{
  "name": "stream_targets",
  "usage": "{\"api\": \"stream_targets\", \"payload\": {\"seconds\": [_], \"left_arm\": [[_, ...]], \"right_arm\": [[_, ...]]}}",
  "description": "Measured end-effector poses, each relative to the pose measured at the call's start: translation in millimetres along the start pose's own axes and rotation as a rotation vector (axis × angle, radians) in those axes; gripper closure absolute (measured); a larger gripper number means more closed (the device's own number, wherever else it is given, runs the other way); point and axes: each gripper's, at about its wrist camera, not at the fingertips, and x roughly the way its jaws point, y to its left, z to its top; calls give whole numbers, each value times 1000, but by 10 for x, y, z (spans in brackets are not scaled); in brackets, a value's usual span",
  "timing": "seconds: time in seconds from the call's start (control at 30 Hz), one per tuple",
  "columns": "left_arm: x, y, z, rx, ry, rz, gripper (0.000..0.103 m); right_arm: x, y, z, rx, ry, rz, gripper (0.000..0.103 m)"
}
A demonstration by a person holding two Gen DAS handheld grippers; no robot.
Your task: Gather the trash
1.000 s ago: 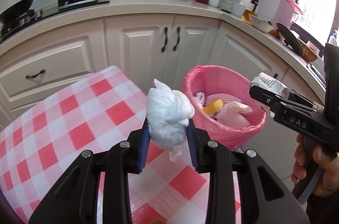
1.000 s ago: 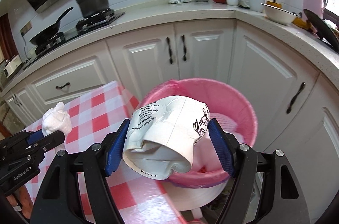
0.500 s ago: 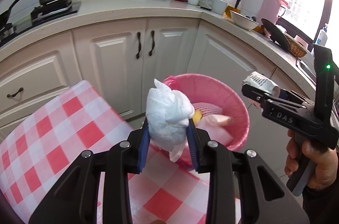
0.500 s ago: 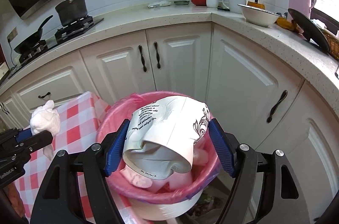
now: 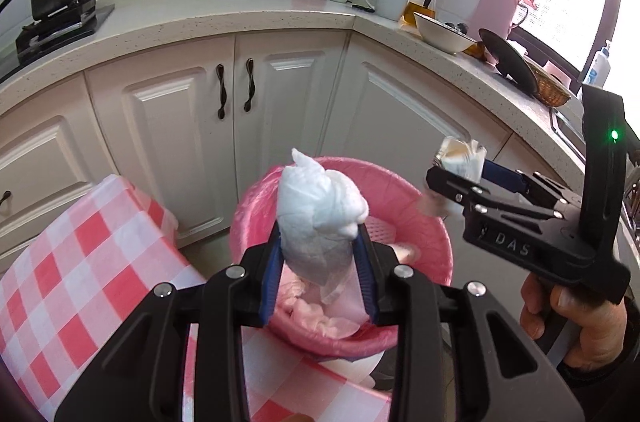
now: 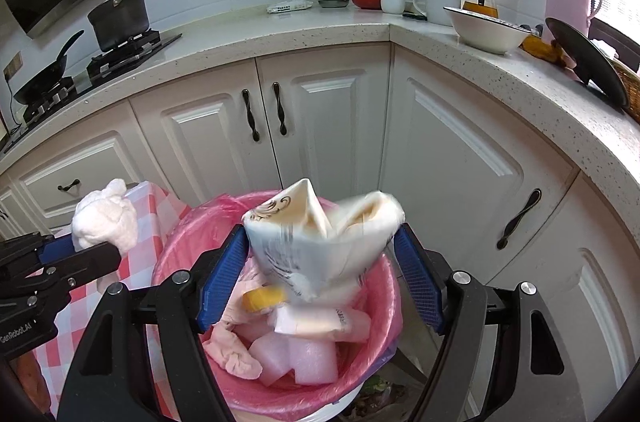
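My left gripper (image 5: 320, 270) is shut on a crumpled white tissue wad (image 5: 320, 218) and holds it over the near rim of the pink-lined trash bin (image 5: 424, 222). The wad also shows in the right wrist view (image 6: 104, 218). My right gripper (image 6: 322, 262) is over the bin (image 6: 176, 246) with its jaws spread wide. A crushed white paper cup (image 6: 320, 246) sits blurred between the blue pads, tipping, and touches at most the left pad. In the left wrist view the cup (image 5: 460, 156) is at the tips of the right gripper (image 5: 456, 178).
The bin holds pink foam pieces (image 6: 296, 358), a yellow item (image 6: 264, 298) and pink wrappers. A table with a red-checked cloth (image 5: 92, 262) stands left of the bin. White cabinets (image 6: 320, 126) and a countertop with a bowl (image 6: 484, 30) lie behind.
Both grippers have moved right, from the table to over the bin. The right gripper's jaws have opened and the paper cup has come loose and tipped. The left still holds the tissue.
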Motion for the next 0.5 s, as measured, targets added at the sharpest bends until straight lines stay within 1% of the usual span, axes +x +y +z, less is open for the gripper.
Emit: {"api": "stream_targets", "payload": {"seconds": [0.23, 0.3, 0.33, 0.43, 0.47, 0.5], "left_arm": [[210, -2, 159, -16, 18, -23, 70], [261, 6, 196, -28, 23, -36, 65], [280, 15, 212, -34, 25, -43, 59], [331, 40, 257, -40, 33, -42, 58], [333, 46, 259, -42, 33, -43, 54], [328, 56, 258, -45, 31, -44, 52]], "right_arm": [[86, -33, 49, 7, 5, -9, 32], [94, -43, 64, 8, 3, -14, 31], [97, -48, 72, 8, 3, -19, 31], [106, -53, 78, 10, 5, -20, 30], [105, -51, 71, 8, 6, -20, 29], [103, -46, 69, 8, 6, -20, 28]]}}
